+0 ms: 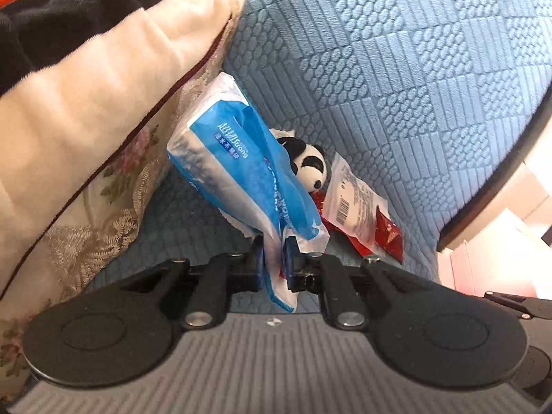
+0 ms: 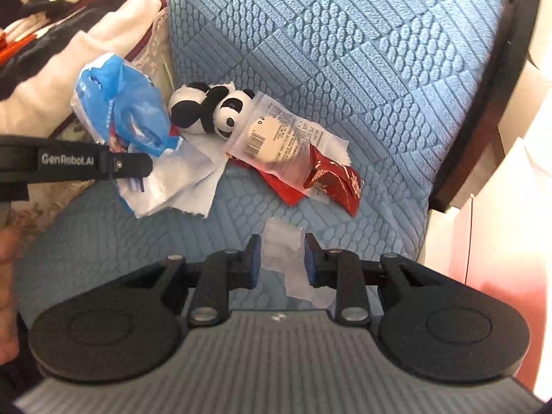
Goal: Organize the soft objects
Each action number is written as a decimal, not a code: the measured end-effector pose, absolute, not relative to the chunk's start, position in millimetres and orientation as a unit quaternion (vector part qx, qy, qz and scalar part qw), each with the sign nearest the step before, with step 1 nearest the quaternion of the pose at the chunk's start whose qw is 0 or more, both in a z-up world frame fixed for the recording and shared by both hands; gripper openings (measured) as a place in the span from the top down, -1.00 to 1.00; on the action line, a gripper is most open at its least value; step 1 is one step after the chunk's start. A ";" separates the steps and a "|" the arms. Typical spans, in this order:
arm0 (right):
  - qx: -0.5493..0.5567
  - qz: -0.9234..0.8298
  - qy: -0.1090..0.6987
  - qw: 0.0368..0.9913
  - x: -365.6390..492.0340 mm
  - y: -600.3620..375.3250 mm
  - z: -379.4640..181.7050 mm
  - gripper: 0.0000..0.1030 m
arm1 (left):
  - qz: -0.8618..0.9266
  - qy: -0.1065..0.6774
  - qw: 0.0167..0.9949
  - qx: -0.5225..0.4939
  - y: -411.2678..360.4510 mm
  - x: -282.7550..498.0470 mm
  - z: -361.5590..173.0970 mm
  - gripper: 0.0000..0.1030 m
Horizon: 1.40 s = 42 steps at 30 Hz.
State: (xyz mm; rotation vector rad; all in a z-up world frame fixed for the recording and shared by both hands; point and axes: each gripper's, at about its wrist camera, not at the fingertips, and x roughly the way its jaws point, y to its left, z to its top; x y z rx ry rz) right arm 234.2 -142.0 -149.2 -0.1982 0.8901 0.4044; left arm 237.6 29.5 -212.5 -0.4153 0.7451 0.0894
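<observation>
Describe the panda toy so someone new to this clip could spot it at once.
On the blue quilted sofa seat, find the pile near the back corner. The panda plush lies between the blue tissue pack and the clear snack packet; it is the only furry black-and-white item.

Sofa cover (image 2: 345, 51) ahead of both grippers: blue quilted cloth, embossed, matt. Tissue pack (image 1: 234, 172) in left gripper (image 1: 274, 258): glossy blue-white plastic film, crinkled. Panda (image 2: 207, 110): plush, fuzzy. Snack packet (image 2: 276, 141): clear glossy plastic over shiny red foil. Tissue scrap (image 2: 283, 255) between right gripper's pads: thin, translucent. Gripper bodies: matt black plastic, metal rivets.
</observation>
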 end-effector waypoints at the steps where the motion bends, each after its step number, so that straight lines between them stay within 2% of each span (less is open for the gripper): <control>1: -0.095 0.191 0.425 0.880 231.5 -142.1 -147.8 0.44 | 0.039 0.362 0.910 -0.200 29.6 235.9 -211.4 0.72; 42: -0.017 0.106 0.410 0.906 134.9 -166.2 -134.4 0.44 | -0.028 0.375 0.912 -0.166 11.0 148.7 -194.1 0.72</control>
